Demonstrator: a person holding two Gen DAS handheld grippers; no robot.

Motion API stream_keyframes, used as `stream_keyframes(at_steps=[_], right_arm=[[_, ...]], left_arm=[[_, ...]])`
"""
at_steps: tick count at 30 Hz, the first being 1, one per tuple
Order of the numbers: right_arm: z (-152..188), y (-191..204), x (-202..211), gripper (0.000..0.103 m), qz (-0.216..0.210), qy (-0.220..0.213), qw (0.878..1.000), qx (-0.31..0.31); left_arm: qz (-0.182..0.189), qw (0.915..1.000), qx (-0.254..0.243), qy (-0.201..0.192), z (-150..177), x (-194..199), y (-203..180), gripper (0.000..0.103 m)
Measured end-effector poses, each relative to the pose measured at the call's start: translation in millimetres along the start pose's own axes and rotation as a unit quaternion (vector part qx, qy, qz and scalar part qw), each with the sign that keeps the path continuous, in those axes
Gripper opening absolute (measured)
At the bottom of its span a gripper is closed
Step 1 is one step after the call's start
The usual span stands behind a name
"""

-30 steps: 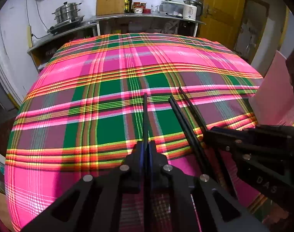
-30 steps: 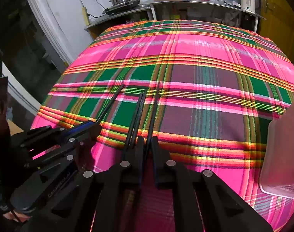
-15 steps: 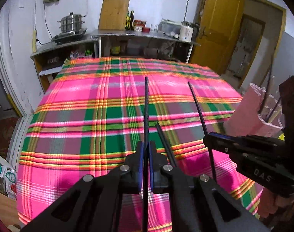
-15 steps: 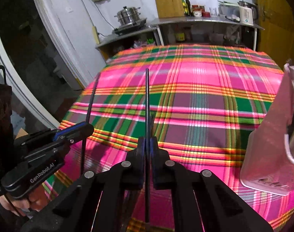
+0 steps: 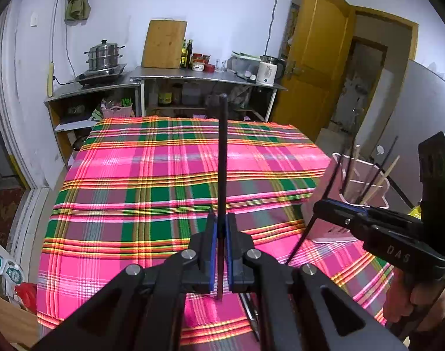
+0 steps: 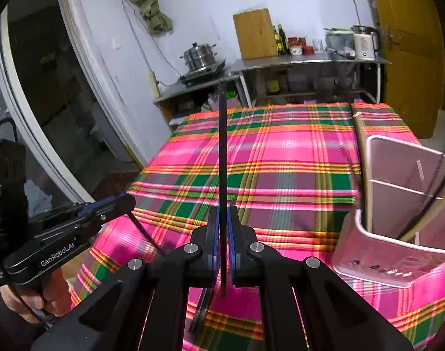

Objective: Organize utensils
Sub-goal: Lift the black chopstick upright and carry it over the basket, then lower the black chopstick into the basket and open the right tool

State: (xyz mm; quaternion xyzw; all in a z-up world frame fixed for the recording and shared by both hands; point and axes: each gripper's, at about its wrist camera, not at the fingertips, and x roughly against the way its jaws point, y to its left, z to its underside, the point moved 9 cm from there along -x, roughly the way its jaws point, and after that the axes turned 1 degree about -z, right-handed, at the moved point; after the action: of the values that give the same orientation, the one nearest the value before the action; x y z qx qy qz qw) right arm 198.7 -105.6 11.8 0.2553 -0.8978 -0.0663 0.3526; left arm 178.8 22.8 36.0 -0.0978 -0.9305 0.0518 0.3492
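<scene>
Table: my plaid cloth covers it.
Holder: pink, on the table's right side, sticks already inside.
Left gripper: my jaws clamp a black chopstick, lifted upright.
Right gripper: pinching another black chopstick, near the holder.

cloth: woven plaid, matt | holder: pink plastic, smooth | chopstick: black, matt | counter: metal, dull sheen

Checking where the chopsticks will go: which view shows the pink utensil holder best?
The right wrist view: the pink utensil holder sits close, showing its rim, inner dividers and base. The left wrist view shows it farther off, partly hidden behind the right claw.
</scene>
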Motion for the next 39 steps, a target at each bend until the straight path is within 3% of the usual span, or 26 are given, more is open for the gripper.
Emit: stream_keyframes(at_steps=[10,26,39], right_arm=[[-3,-10,50,0.005,0.007,-0.039,0.999,-0.01],[8,-75,118,0.005,0.062,-0.074,0.993,-0.061],[-46,-102,167,0.005,0.095,-0.144,0.983,-0.06]], left_arm=[[0.029,0.9995,-0.011,-0.012,-10,21,-32,0.006],[0.117,0.9921,-0.037,0.027,-3,4,-131,0.006],[0.154,0.9859,-0.056,-0.034,-78,18,-182,0.006]])
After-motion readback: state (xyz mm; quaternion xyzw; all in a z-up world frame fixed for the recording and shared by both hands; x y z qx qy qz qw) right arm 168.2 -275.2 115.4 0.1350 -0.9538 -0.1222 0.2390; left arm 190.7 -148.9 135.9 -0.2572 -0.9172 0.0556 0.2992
